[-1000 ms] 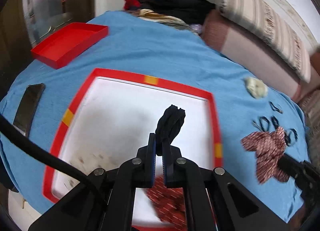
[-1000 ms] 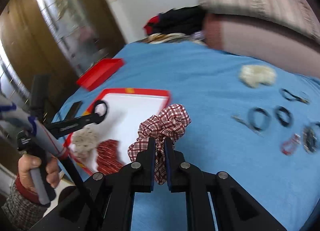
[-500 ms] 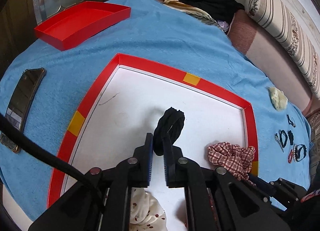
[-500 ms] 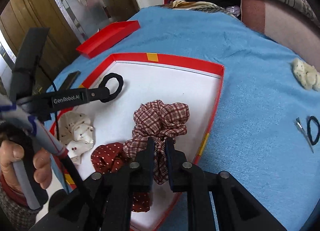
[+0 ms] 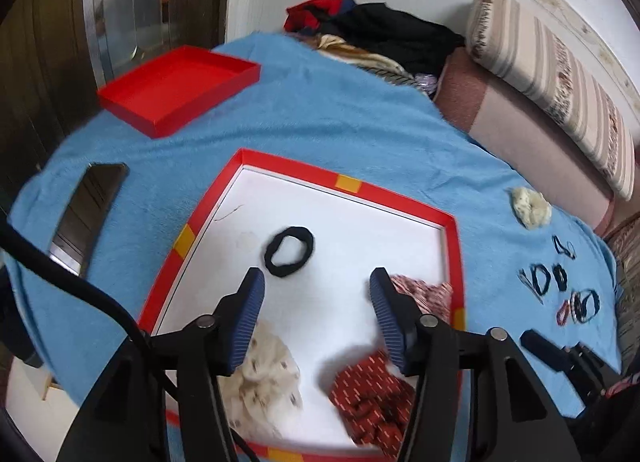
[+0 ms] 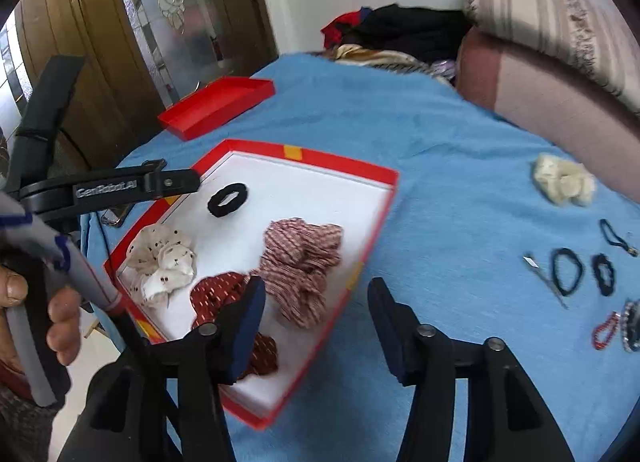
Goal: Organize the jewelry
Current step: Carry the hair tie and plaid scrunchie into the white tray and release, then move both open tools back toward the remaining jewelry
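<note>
Both hand-held grippers [image 5: 316, 298] [image 6: 316, 306] just opened, nothing btwn jaws.

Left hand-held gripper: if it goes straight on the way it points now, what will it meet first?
Probably the white floor of the red-rimmed tray, just short of the black hair tie. The left hand-held gripper is open and empty; depth is uncertain.

claws: left claw [image 5: 316, 294] and right claw [image 6: 316, 306] have black frames, ribbed blue pads and silver screws
cable: black, beside the left claw
marking: pale "GenRobot.AI" lettering
handle: grey
sleeve: knitted, speckled grey cuff
</note>
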`<control>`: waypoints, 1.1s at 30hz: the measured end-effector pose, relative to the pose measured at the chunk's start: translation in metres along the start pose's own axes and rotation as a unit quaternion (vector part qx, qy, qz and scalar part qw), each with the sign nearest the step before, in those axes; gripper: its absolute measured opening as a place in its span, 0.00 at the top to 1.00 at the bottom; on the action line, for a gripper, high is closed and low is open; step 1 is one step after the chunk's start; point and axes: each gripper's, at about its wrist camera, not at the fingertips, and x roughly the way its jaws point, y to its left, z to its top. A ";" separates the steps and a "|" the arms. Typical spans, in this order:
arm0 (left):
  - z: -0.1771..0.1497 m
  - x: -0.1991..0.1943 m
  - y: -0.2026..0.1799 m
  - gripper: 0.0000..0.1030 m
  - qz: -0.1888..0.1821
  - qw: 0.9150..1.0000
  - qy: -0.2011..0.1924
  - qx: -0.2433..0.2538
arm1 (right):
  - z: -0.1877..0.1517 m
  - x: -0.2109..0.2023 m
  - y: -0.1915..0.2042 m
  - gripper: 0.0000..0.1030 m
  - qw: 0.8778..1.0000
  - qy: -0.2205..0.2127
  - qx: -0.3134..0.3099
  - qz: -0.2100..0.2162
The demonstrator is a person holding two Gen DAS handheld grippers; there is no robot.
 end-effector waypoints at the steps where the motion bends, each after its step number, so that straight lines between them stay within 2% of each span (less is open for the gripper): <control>1: -0.004 -0.007 -0.007 0.42 0.003 1.000 -0.004 0.007 | -0.003 -0.006 -0.004 0.41 1.000 -0.002 0.003 -0.006; 16: -0.061 -0.059 -0.107 0.40 0.005 0.992 -0.021 0.120 | -0.061 -0.077 -0.078 0.41 0.994 -0.020 0.077 -0.070; 33: -0.087 -0.074 -0.154 0.40 0.035 0.984 -0.032 0.173 | -0.108 -0.107 -0.134 0.40 0.984 -0.027 0.142 -0.103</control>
